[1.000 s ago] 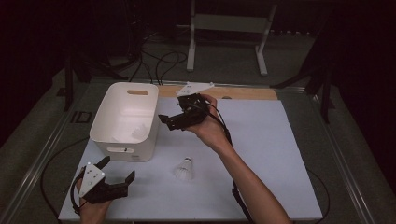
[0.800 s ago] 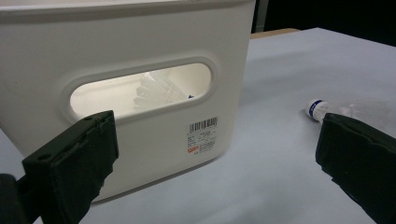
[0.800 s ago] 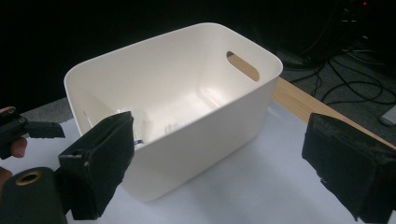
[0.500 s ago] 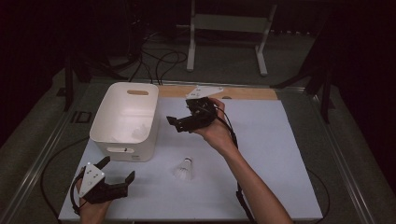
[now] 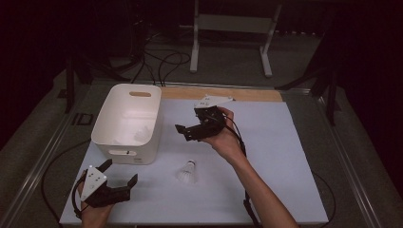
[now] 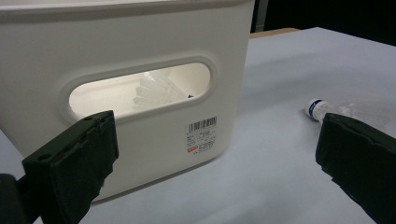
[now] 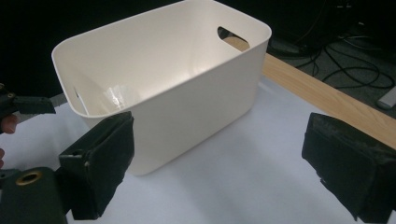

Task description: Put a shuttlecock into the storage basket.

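Note:
A white bin point(image 5: 127, 124) stands at the table's left, with one white shuttlecock point(image 5: 141, 135) inside it. Through the handle slot the left gripper view shows that shuttlecock point(image 6: 156, 88) inside the bin point(image 6: 140, 42). A second shuttlecock point(image 5: 187, 172) lies on the white table sheet in front of the bin's right corner, its cork with a blue band point(image 6: 319, 107). My right gripper point(image 5: 183, 132) hovers open and empty right of the bin point(image 7: 187, 88). My left gripper point(image 5: 119, 172) rests open near the front left edge, facing the bin.
A wooden strip point(image 5: 223, 93) runs along the table's far edge. Cables point(image 5: 161, 59) and a white stand point(image 5: 233, 28) lie on the dark floor beyond. The white sheet point(image 5: 285, 142) is bare on its right half.
My right gripper has drifted a little to the right and toward me, away from the bin, staying open. The left gripper and both shuttlecocks have not moved.

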Tool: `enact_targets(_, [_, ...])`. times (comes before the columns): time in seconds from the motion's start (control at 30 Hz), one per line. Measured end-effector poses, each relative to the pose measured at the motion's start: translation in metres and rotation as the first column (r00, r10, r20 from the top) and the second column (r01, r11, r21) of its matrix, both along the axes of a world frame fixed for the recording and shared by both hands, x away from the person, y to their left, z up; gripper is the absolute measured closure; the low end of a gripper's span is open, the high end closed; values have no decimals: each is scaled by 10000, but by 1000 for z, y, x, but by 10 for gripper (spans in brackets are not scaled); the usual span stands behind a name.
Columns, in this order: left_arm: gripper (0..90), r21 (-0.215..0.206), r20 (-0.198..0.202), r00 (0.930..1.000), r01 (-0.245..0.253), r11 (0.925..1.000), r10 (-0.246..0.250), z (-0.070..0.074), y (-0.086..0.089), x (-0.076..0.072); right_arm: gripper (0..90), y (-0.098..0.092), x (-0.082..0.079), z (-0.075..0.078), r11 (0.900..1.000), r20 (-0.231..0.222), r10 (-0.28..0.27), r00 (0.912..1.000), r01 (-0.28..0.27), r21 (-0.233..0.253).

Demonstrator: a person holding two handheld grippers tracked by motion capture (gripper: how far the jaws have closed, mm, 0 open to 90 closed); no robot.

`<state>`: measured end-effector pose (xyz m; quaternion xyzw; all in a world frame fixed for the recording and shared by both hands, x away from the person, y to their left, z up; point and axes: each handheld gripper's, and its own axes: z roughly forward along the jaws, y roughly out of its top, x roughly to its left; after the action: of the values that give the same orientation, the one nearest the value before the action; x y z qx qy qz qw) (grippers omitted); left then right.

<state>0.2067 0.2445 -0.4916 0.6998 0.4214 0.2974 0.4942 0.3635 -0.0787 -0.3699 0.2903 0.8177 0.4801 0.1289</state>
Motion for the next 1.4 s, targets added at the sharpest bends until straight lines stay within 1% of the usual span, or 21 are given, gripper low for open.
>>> enact_targets(0.03, [0,-13,5,10000,-5,10000,5,0,0,0,91,0,-1,-1,10000,-45,-76,10000,76,35])
enact_targets(0.1, [0,-24,17,10000,0,10000,0,0,0,0,91,-1,-1,-3,10000,-42,-47,10000,47,52])
enact_targets(0.3, [0,-16,22,10000,-8,10000,8,0,0,0,93,-3,-7,-13,9999,-106,14,9999,-16,-132])
enact_targets(0.6, [0,-21,21,10000,-6,10000,7,0,0,0,92,-6,-13,-20,9997,-72,12,10000,-14,-242])
enact_targets(0.83, [0,-24,22,10000,-2,10000,2,0,0,0,93,-11,-17,-24,9995,-165,-11,9999,6,-327])
enact_targets(1.0, [0,-33,32,10000,-9,10000,9,0,0,0,92,-13,-20,-30,9993,-258,-9,9997,-1,-377])
enact_targets(1.4, [0,-20,13,10000,4,10000,-4,0,-1,0,92,-21,-25,-40,9994,-453,-50,9990,34,-350])
